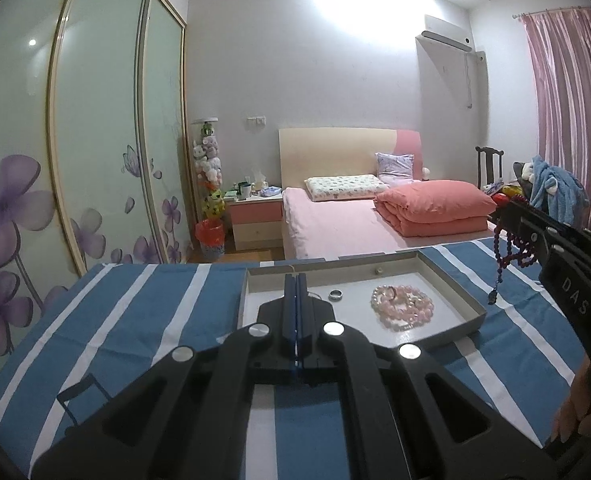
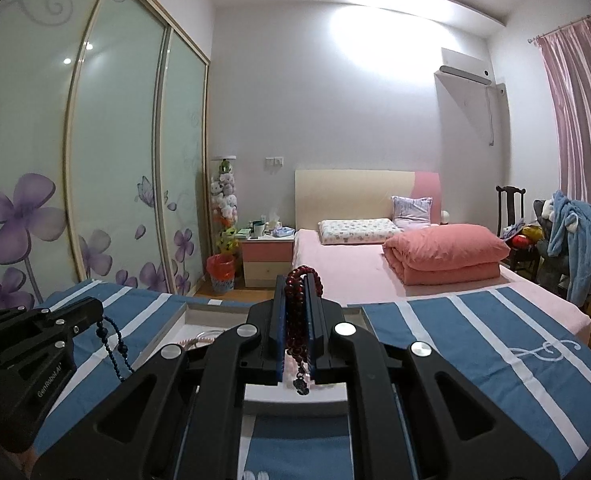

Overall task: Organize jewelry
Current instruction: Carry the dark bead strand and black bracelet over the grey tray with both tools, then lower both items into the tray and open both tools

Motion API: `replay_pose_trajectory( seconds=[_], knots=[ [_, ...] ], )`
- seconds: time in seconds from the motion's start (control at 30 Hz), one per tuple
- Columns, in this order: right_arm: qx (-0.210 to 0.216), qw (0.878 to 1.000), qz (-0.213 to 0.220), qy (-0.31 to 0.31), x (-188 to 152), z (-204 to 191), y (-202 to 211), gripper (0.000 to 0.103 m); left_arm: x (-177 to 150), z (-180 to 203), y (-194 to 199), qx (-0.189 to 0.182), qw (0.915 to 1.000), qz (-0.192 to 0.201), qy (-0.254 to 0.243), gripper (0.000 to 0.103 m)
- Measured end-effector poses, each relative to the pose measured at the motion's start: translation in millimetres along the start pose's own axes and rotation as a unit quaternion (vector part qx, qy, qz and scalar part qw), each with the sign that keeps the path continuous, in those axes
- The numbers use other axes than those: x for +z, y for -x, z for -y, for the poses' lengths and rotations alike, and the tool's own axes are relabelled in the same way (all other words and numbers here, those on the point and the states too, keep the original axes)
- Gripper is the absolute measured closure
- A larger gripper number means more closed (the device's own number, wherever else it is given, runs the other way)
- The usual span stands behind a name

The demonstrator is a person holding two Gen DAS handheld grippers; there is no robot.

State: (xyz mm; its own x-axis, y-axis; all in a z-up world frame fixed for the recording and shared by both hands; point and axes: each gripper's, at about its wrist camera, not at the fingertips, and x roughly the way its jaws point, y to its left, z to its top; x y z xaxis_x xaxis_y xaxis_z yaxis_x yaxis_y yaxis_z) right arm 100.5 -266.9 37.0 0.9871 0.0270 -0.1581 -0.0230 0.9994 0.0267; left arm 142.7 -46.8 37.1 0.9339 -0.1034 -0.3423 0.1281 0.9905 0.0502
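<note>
A shallow grey tray (image 1: 451, 284) lies on the blue-and-white striped cloth. In it are a silver ring (image 1: 335, 294), a coil of pink beads (image 1: 402, 306) and a small pale item (image 1: 378, 270). My left gripper (image 1: 295, 280) hangs shut above the tray's left part. The right wrist view shows a dark blue bead string (image 2: 113, 344) dangling from its tip (image 2: 97, 306). My right gripper (image 2: 299, 280) is shut on a dark red bead string (image 2: 295, 320), which hangs between the fingers. In the left wrist view that red string (image 1: 511, 248) dangles right of the tray.
The striped cloth (image 1: 143, 312) covers the near surface, with a pink bed (image 1: 335, 224) and folded quilt (image 1: 435, 208) behind it. A sliding wardrobe (image 1: 95, 140) stands at left, a nightstand (image 1: 255, 220) beside the bed, and a chair with clothes (image 2: 567, 240) at right.
</note>
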Motion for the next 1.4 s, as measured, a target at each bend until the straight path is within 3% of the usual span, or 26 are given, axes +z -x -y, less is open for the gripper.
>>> replay_pose_trajectory(
  seconds=[0.43, 1.03, 1.1, 1.13, 1.2, 1.4],
  knots=[
    [0.002, 1.0, -0.007, -0.01, 5, 7, -39, 0.094, 19, -7, -47, -0.012, 0.9998, -0.008, 0.015, 0.102],
    [0.05, 0.987, -0.131, -0.085, -26, 15, -137, 0.093, 16, -8, -150, -0.053, 0.9941, -0.079, 0.052, 0.101],
    [0.057, 0.983, -0.146, -0.094, -28, 16, -141, 0.086, 16, -13, -155, -0.057, 0.9928, -0.083, 0.065, 0.099],
    [0.058, 0.983, -0.148, -0.097, -28, 18, -139, 0.072, 16, -16, -156, -0.056, 0.9925, -0.084, 0.069, 0.097],
    [0.053, 0.984, -0.14, -0.1, -27, 20, -136, 0.058, 16, -23, -155, -0.053, 0.9921, -0.083, 0.077, 0.084],
    [0.047, 0.984, -0.132, -0.108, -21, 27, -118, 0.058, 21, -37, -140, -0.036, 0.9929, -0.072, 0.088, 0.078]
  ],
)
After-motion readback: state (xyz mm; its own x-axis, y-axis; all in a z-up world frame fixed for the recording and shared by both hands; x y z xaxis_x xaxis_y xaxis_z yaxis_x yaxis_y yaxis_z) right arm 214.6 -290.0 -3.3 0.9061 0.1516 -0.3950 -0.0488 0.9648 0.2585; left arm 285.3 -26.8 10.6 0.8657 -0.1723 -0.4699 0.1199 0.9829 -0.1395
